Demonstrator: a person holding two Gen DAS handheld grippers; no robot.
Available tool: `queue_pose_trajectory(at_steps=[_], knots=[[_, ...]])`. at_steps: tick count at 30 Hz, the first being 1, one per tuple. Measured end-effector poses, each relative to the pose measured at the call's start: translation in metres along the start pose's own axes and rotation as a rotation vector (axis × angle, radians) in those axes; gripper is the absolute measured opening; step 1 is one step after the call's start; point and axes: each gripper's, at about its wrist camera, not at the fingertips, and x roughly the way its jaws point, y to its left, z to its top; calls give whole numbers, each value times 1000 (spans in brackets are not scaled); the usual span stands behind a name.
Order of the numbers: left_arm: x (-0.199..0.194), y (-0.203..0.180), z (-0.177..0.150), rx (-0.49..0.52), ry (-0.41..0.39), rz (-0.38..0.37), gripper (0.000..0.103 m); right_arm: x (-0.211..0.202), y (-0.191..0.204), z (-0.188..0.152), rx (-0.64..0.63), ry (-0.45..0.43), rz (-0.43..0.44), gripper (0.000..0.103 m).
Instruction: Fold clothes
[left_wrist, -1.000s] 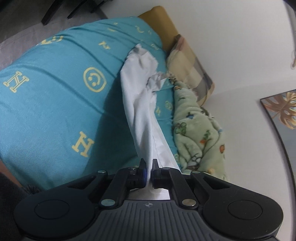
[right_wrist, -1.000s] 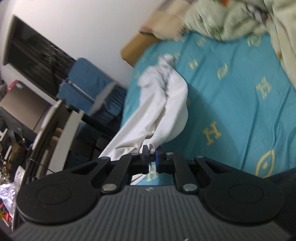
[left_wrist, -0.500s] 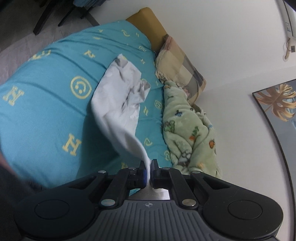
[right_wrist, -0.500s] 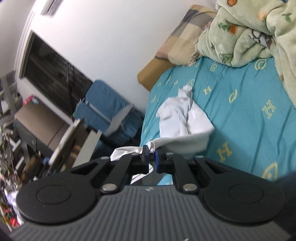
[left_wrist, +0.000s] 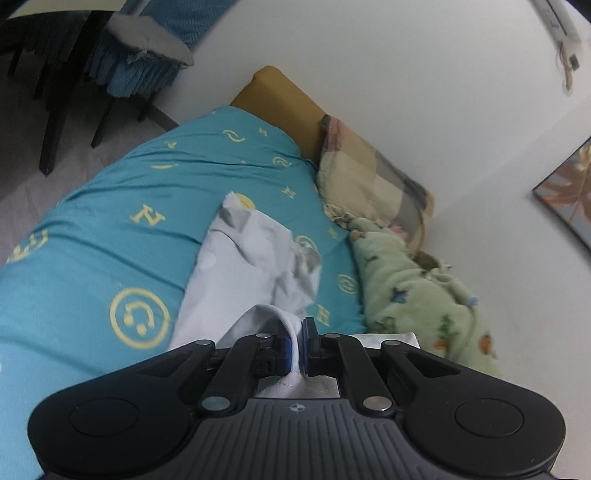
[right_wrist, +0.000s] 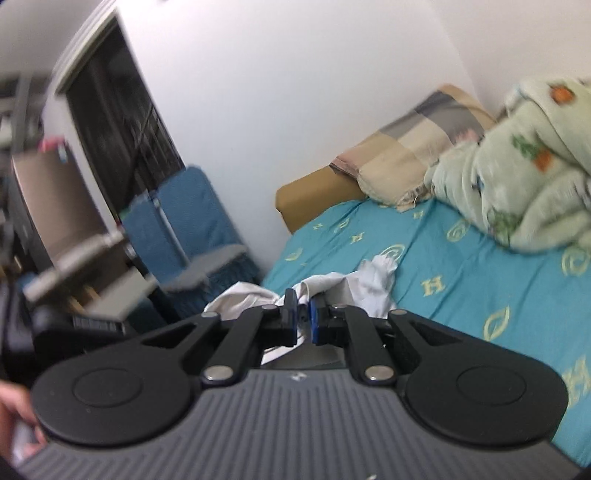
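Pinching the white garment (left_wrist: 255, 258), both left tongs (left_wrist: 295, 341) and right tongs (right_wrist: 303, 317) are clamped nearly closed.

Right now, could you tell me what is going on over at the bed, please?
A person is folding a white garment on the bed with two handheld grippers. The left gripper is shut on one edge of it and the right gripper is shut on another. Part of the cloth is lifted at the grippers; the rest lies crumpled on the teal sheet. A green blanket and a plaid pillow sit by the wall.
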Motion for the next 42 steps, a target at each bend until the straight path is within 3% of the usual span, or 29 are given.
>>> queue_pose_trajectory(at_steps=[9, 16, 17, 18, 19, 20, 21, 23, 29, 37, 40, 42], knots=[[113, 20, 8, 215, 11, 100, 6, 104, -46, -27, -49, 96, -105, 10], [158, 25, -4, 360, 64, 188, 9, 156, -76, -50, -50, 195, -156, 14], [159, 25, -4, 368, 69, 196, 10, 159, -78, -51, -32, 215, -166, 21], [160, 25, -5, 373, 75, 200, 20, 161, -80, -51, -11, 233, -172, 28], [160, 25, -5, 377, 81, 204, 29, 161, -82, -50, 11, 242, -166, 54], [158, 23, -6, 388, 77, 221, 48, 159, -82, -49, 29, 240, -156, 81], [155, 20, -7, 402, 69, 244, 67, 157, -81, -48, 47, 238, -146, 90], [148, 17, -10, 423, 52, 273, 75, 152, -76, -47, 33, 233, -140, 90], [114, 11, -22, 451, 12, 276, 75, 123, -47, -44, -103, 188, -152, 90], [46, -7, -50, 529, -17, 252, 78, 61, -23, -32, -129, 105, -138, 90], [26, -6, -60, 506, -4, 246, 78, 44, -19, -33, -134, 102, -149, 90], [18, 1, -65, 428, 41, 217, 78, 33, -18, -33, -133, 98, -174, 90]])
